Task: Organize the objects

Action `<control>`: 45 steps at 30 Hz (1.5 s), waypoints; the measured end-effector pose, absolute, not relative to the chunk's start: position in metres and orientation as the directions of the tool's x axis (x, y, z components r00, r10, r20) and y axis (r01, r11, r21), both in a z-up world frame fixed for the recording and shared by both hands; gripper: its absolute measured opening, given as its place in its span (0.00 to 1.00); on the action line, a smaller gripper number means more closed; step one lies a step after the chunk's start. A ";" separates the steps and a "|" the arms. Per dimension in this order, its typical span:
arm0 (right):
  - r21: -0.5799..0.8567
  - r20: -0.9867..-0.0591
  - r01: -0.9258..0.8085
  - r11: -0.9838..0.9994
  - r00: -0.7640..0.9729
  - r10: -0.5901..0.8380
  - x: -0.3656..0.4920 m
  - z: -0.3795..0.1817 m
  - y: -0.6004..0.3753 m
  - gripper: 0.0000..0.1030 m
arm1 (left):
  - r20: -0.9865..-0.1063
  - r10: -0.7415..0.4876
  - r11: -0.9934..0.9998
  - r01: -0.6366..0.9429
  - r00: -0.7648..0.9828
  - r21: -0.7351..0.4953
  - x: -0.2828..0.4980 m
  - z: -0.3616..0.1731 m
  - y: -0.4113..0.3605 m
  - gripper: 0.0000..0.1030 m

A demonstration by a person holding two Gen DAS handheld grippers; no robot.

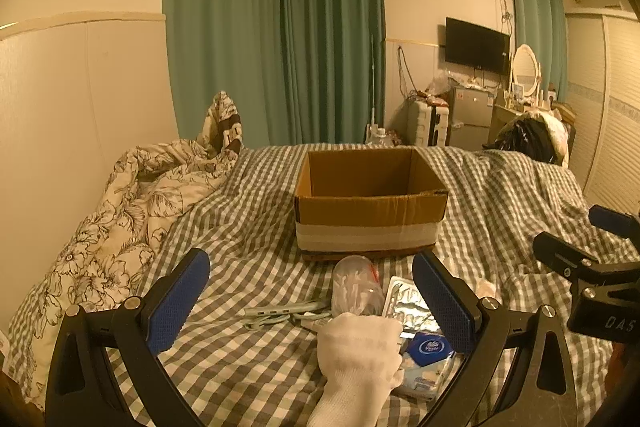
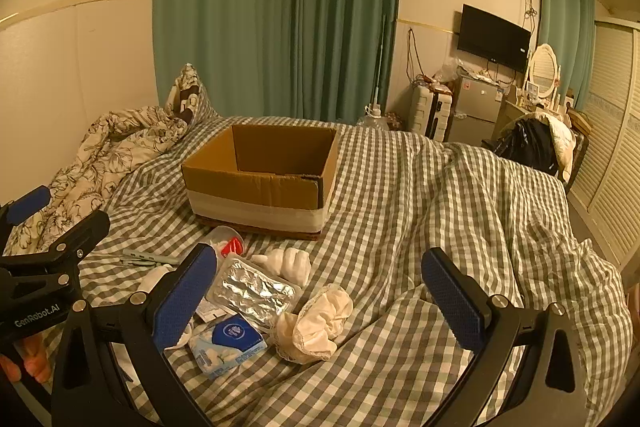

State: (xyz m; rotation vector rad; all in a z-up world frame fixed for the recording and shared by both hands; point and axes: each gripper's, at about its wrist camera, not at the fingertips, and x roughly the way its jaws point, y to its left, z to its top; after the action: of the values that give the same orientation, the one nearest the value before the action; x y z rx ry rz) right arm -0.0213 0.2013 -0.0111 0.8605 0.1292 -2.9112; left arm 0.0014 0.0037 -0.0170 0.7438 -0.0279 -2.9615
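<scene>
Cardboard box (image 1: 370, 203) open-topped on checked bedsheet (image 1: 248, 211), at 12 o'clock from left gripper (image 1: 310, 301); interior floor hidden by near wall. Left gripper jaws spread wide, holding nothing. Right gripper (image 2: 330, 301) likewise wide open, nothing between pads. Clutter heaped just in front of box: white glove (image 1: 360, 351) at 6 o'clock in left view, cuff cut off by frame edge; clear plastic cup (image 1: 354, 283) lying on side, contents hard to read; foil blister pack (image 2: 256, 289) partly behind left finger; tissue packet (image 2: 228, 341) with blue label, text illegible; cream scrunchie (image 2: 316, 323) at 3 o'clock of packet; grey power strip (image 1: 280, 311), cord end lost under glove. Second white glove (image 2: 286, 263) touching blister pack.
</scene>
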 end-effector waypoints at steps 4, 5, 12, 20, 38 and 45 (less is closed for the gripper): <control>-0.043 -0.567 0.117 -0.992 -0.820 -0.072 -0.027 -0.020 0.205 1.00 | -0.515 -0.089 -0.996 0.088 -0.853 0.027 -0.005 -0.029 -0.001 1.00; -0.045 -0.572 0.114 -0.992 -0.818 -0.068 -0.028 -0.022 0.205 1.00 | -0.528 -0.087 -0.996 0.087 -0.845 0.024 -0.006 -0.034 -0.003 1.00; -0.039 -0.648 0.101 -0.994 -0.760 -0.052 -0.047 -0.056 0.211 1.00 | -0.637 -0.085 -0.995 0.104 -0.766 0.008 -0.019 -0.073 -0.013 1.00; -0.032 -0.745 0.126 -0.992 -0.664 -0.060 -0.068 -0.107 0.204 0.97 | -0.711 -0.003 -0.999 0.026 -0.704 -0.021 -0.021 -0.102 -0.002 0.98; 0.009 -0.742 0.180 -0.984 -0.658 -0.128 -0.069 -0.093 0.205 0.14 | -0.731 0.049 -0.997 -0.080 -0.680 0.007 -0.019 -0.097 0.021 0.44; -0.018 -0.600 0.241 -0.970 -0.779 -0.182 -0.081 0.002 0.202 0.14 | -0.594 -0.050 -0.997 0.072 -0.803 -0.013 -0.051 -0.011 -0.004 0.44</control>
State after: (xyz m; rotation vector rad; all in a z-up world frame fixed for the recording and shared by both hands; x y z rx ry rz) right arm -0.0808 0.2023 0.0020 0.9188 0.1373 -2.7647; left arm -0.0506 -0.0035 -0.0113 0.9613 0.0531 -2.9230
